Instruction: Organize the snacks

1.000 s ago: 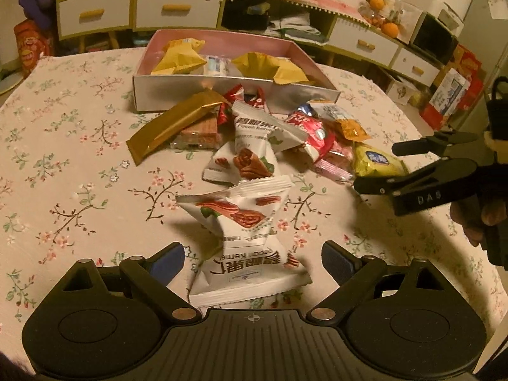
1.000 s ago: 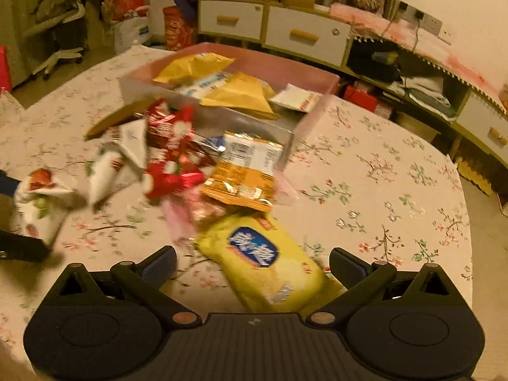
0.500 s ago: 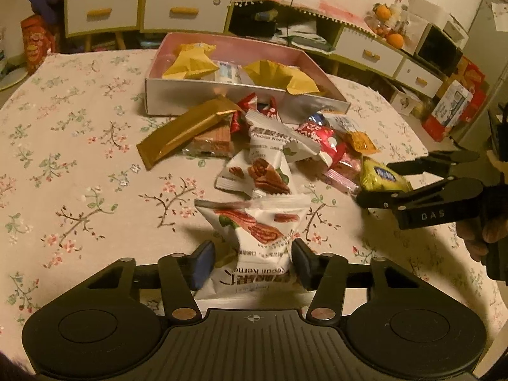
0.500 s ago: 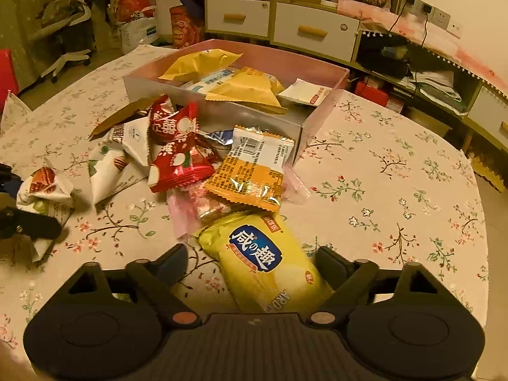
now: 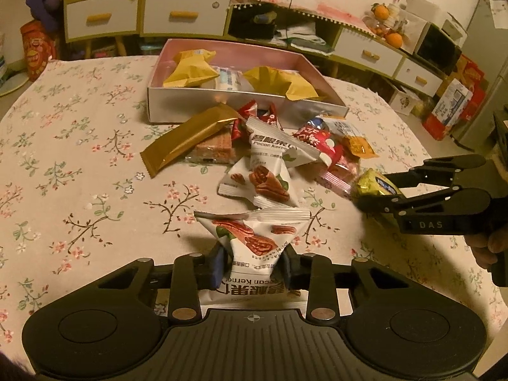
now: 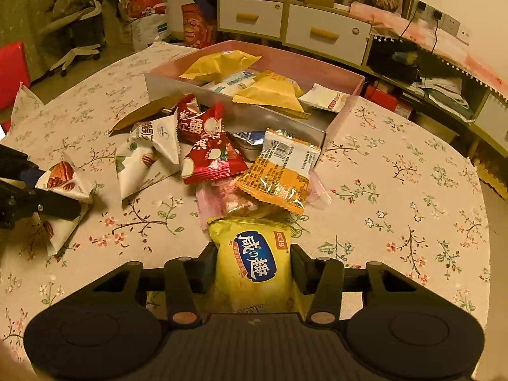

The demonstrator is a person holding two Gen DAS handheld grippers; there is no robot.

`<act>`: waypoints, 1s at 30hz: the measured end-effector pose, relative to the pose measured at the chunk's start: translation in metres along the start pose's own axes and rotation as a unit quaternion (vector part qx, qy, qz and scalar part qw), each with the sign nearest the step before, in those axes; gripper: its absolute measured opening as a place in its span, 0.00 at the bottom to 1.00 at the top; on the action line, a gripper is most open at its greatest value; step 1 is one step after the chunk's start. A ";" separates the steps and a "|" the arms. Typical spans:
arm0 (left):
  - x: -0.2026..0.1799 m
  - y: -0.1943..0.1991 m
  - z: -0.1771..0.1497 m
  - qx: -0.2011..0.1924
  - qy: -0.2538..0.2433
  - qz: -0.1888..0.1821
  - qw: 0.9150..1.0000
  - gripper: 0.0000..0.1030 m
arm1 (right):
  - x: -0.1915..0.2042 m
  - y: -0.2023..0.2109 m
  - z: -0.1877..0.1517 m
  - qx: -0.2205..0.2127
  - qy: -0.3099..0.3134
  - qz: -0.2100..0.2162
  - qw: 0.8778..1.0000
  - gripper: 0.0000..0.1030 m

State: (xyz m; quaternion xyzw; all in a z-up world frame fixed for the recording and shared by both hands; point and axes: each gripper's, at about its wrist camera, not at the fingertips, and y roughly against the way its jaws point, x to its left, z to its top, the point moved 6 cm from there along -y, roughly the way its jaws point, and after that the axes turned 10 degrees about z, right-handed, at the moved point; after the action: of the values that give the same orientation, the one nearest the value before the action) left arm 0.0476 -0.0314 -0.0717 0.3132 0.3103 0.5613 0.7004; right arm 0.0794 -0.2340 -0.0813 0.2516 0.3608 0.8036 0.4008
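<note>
My left gripper [image 5: 252, 265] is shut on a white pecan-kernel packet [image 5: 255, 238], which also shows in the right wrist view [image 6: 65, 187]. My right gripper [image 6: 254, 263] is shut on a yellow snack packet [image 6: 254, 263], seen also in the left wrist view [image 5: 374, 185]. A pile of loose snacks lies between them and the box: another white pecan packet [image 5: 265, 171], a red packet [image 6: 211, 157], an orange packet [image 6: 279, 174], a gold bar [image 5: 190, 136]. The pink-lined box [image 5: 222, 112] [image 6: 285, 119] behind the pile holds several yellow and white packets.
The table wears a floral cloth [image 5: 63, 158]. Low cabinets with drawers [image 5: 177, 16] stand behind the table. The table's right edge [image 6: 482, 190] drops to the floor. A red chair [image 6: 12, 63] stands at far left.
Both grippers have closed on their packets: the left on the white pecan packet, the right on the yellow packet. Both packets now stand lifted between the fingers.
</note>
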 end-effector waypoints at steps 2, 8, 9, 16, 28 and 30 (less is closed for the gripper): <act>0.000 0.001 0.001 0.000 -0.001 0.000 1.000 0.30 | 0.001 0.001 0.000 0.001 -0.002 0.002 1.000 0.10; 0.001 0.004 0.004 0.000 -0.003 -0.001 1.000 0.29 | 0.002 0.008 0.001 -0.007 -0.011 0.007 1.000 0.10; 0.002 0.005 0.005 -0.001 -0.003 -0.002 1.000 0.29 | 0.002 0.009 0.001 -0.009 -0.012 0.007 1.000 0.10; 0.004 0.014 0.015 -0.007 -0.003 -0.010 1.000 0.29 | 0.000 0.020 0.010 -0.023 -0.037 0.011 0.999 0.10; 0.008 0.018 0.052 -0.022 0.019 -0.023 0.999 0.29 | -0.012 0.033 0.042 -0.067 -0.094 -0.004 0.993 0.10; 0.009 0.015 0.061 -0.022 0.025 -0.022 0.999 0.29 | -0.015 0.032 0.047 -0.070 -0.105 -0.008 0.992 0.10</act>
State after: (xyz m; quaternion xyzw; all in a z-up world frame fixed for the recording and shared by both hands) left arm 0.0881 -0.0251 -0.0234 0.2764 0.3218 0.5599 0.7117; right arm 0.1060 -0.2420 -0.0293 0.3030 0.2615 0.7926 0.4600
